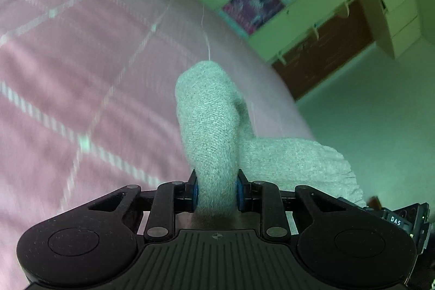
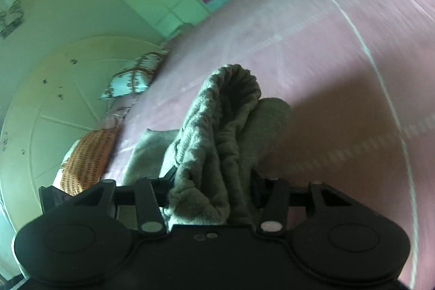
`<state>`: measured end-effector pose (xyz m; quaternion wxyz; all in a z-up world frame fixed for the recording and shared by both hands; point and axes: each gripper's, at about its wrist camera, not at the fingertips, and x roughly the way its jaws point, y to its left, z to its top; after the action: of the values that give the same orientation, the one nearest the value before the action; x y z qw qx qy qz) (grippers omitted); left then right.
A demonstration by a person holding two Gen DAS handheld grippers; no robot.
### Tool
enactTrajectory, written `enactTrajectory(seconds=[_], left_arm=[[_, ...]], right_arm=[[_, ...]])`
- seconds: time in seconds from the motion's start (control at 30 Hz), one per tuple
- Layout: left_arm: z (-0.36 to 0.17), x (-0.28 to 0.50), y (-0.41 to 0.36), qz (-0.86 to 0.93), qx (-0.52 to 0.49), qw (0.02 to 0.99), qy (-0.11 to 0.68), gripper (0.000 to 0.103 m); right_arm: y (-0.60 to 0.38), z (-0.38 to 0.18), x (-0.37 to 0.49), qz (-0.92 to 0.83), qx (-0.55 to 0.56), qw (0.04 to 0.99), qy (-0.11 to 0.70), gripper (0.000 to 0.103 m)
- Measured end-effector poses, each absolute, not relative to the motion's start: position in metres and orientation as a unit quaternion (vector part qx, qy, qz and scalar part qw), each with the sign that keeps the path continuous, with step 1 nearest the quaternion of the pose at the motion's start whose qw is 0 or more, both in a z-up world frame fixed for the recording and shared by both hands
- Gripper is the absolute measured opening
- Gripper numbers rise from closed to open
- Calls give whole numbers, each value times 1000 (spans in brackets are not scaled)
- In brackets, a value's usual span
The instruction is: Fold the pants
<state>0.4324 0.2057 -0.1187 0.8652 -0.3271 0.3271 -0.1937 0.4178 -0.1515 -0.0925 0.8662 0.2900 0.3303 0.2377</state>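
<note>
The pants (image 1: pixel 209 121) are grey knit fabric. In the left wrist view a rolled fold of them rises from between the blue pads of my left gripper (image 1: pixel 216 193), which is shut on the cloth; more grey fabric bulges to the right. In the right wrist view a bunched, gathered edge of the pants (image 2: pixel 217 132) stands up between the fingers of my right gripper (image 2: pixel 212 181), which is shut on that thick wad. The cloth hides the right fingertips. Both grippers hold the fabric up off the pink bedspread (image 1: pixel 81 59).
The pink bedspread (image 2: pixel 339 59) with pale checked lines stretches under both grippers. Pale green cupboards (image 1: pixel 312 4) with patterned panels stand beyond the bed. A patterned pillow (image 2: pixel 130 78) and an orange knit cloth (image 2: pixel 87 156) lie at the bed's left side by a curved headboard.
</note>
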Motion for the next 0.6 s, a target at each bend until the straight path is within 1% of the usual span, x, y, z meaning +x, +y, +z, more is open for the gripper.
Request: enactTrajectory(seconds=[0.2, 0.27, 0.33, 0.37, 0.4, 0.43, 0.47, 0.5, 0.57, 0.6], left_arm=[[-94, 497, 248, -172, -316, 882, 305, 26], [-95, 519, 259, -166, -317, 883, 304, 26], [-108, 542, 263, -164, -314, 882, 311, 26], [-117, 551, 263, -156, -304, 884, 319, 28], [-130, 560, 262, -138, -294, 886, 332, 47], [-146, 565, 259, -113, -280, 886, 351, 56], [-154, 563, 259, -123, -271, 893, 337, 56], [-157, 556, 260, -131, -270, 899, 318, 56], [-157, 545, 265, -132, -279, 900, 307, 58], [-153, 540, 268, -128, -275, 904, 302, 61]], right_arm=[[-120, -69, 498, 267, 269, 869, 317, 40], [-114, -71, 526, 269, 266, 869, 320, 40], [-109, -83, 552, 262, 273, 865, 328, 40], [-107, -92, 564, 256, 274, 865, 334, 44], [-103, -107, 576, 237, 263, 869, 347, 54], [-104, -123, 587, 202, 250, 869, 376, 62], [-107, -141, 594, 165, 239, 865, 410, 63], [-115, -149, 590, 175, 257, 864, 396, 64], [-122, -152, 579, 186, 271, 863, 383, 64], [-122, -148, 571, 186, 261, 870, 375, 65]])
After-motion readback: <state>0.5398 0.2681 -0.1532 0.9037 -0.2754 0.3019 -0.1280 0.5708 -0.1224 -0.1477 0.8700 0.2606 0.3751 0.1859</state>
